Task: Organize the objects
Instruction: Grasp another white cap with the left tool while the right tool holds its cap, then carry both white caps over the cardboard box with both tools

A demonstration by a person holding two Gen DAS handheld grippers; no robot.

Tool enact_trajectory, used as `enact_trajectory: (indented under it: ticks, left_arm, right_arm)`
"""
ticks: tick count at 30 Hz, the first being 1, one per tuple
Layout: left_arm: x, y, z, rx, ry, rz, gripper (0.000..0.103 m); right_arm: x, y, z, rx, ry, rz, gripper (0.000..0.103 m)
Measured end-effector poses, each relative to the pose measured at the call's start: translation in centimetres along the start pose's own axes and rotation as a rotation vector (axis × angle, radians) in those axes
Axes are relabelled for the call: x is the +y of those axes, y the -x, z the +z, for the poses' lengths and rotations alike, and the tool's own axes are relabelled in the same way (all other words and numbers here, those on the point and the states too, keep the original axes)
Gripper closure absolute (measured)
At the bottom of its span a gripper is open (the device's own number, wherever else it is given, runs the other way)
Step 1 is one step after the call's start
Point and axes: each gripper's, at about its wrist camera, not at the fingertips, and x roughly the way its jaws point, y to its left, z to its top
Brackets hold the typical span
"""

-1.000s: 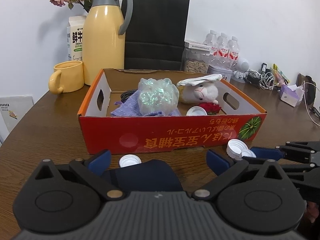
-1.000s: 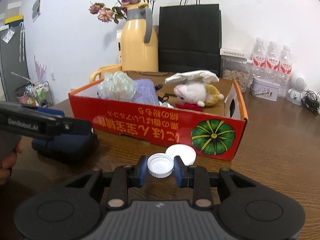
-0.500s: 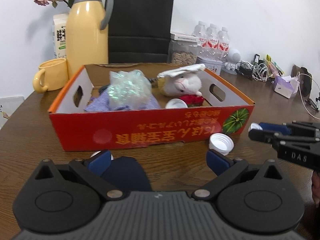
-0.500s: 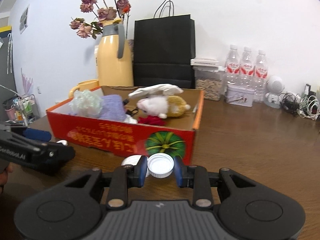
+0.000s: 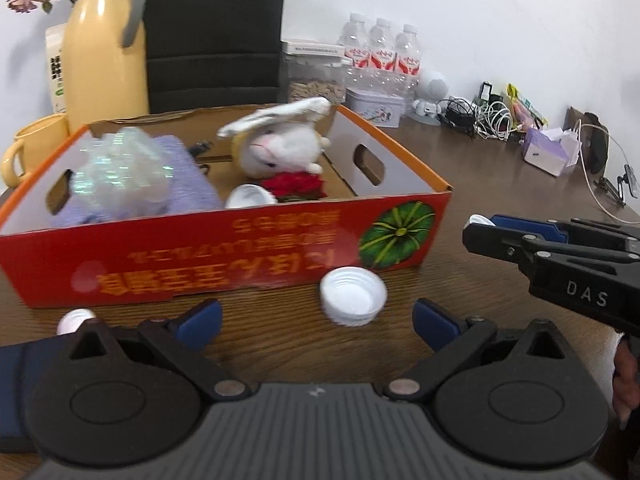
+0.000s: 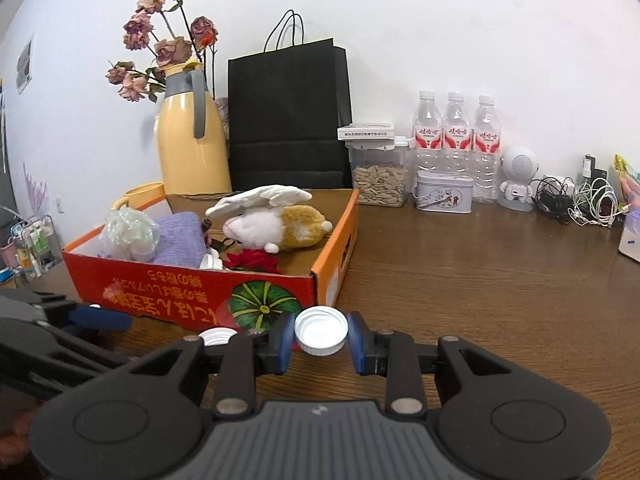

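My right gripper [image 6: 320,342] is shut on a white bottle cap [image 6: 321,330] and holds it above the table by the red cardboard box's [image 6: 192,300] right front corner; it also shows in the left wrist view [image 5: 480,226]. My left gripper [image 5: 316,322] is open and empty, low over the table. A second white cap [image 5: 353,295] lies between its fingers in front of the box [image 5: 224,264]. A third cap [image 5: 76,316] lies at the left beside a dark blue pouch [image 5: 24,360]. The box holds a plush rabbit [image 5: 280,146], a crinkled plastic ball [image 5: 120,170], a purple cloth, a red flower and a white cap [image 5: 248,196].
Behind the box stand a yellow thermos [image 6: 188,140], a yellow mug [image 5: 36,144], a black paper bag [image 6: 288,116], a seed jar [image 6: 378,176], a tin, three water bottles [image 6: 456,132], a small white robot figure [image 6: 518,178] and tangled cables [image 6: 576,200]. A tissue box [image 5: 550,150] sits far right.
My right gripper has lifted the cap and carried it right, past the box's corner. My left gripper has swung right, so the loose cap now lies between its fingers.
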Motion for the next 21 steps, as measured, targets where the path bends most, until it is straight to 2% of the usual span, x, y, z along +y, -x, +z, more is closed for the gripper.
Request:
enact_trajectory:
  ticks: [6,9,11,12,13,14,21]
  left_arm:
    - [-1.7,-1.9,0.0,-0.003,-0.018,0.038,0.000]
    - [-2.1,-2.5,0.0,0.010,-0.024,0.039,0.008]
    - [-2.3,-2.7,0.0,0.018,-0.027,0.024,0.020]
    - [-2.4,-2.6,0.0,0.011,-0.033,0.024,0.031]
    - [-2.5,-2.5,0.0,0.007,-0.035,0.022,0.052]
    - [-2.5,-2.4,0.0,0.003,-0.036,0.012,0.063]
    - [-2.5,-1.7,-0.1,-0.006,-0.027,-0.014,0.062]
  right_arm:
    - [-0.6,0.4,0.0,-0.019,-0.028,-0.026,0.076]
    - [-0.6,0.5,-0.1,-0.022,-0.026,-0.020,0.076]
    - [-0.5,0.5,-0.1,-0.024,-0.020,-0.015,0.076]
    - [-0.4,0.5,-0.1,-0.025,-0.019,-0.013,0.076]
    - [-0.4,0.5,-0.2,-0.025,-0.019,-0.011,0.076]
    - [-0.4,0.4,-0.2,-0.024,-0.019,-0.009,0.076]
    - [-0.4,0.2,-0.4,-0.016,-0.018,-0.002,0.076]
